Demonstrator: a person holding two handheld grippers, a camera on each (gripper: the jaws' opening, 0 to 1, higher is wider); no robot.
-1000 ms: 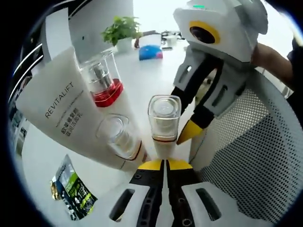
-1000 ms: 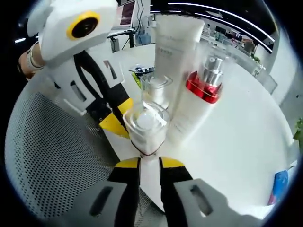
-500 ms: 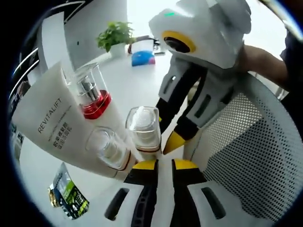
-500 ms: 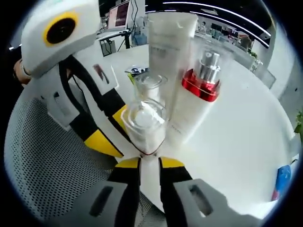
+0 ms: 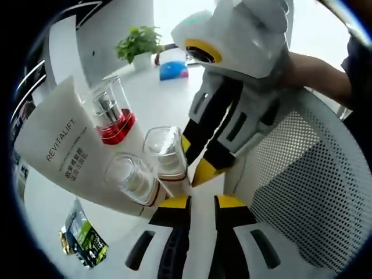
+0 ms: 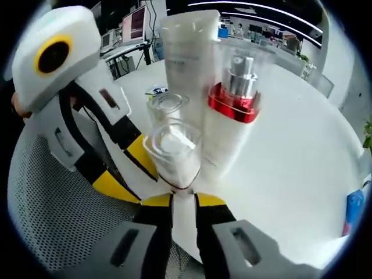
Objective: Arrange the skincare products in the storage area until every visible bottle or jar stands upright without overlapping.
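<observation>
Right gripper view: white table [image 6: 302, 174], mesh basket [image 6: 46, 197] at its edge, then the tall Revitalift tube [image 6: 186, 52], upright. Red-collared pump bottle [image 6: 235, 110] standing just beside it. Small clear-capped bottle [image 6: 174, 151] clamped between the right gripper [image 6: 183, 200] jaws, now carried closer to the group. Left gripper [image 5: 195, 203] parted slightly wider than a second ago, holding nothing. Second small bottle [image 5: 131, 180] upright. Placement looks near, not finished.

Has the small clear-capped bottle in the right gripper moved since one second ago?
Yes. In the left gripper view, the small bottle has come nearer to the white Revitalift tube; the gap between them is narrower.
</observation>
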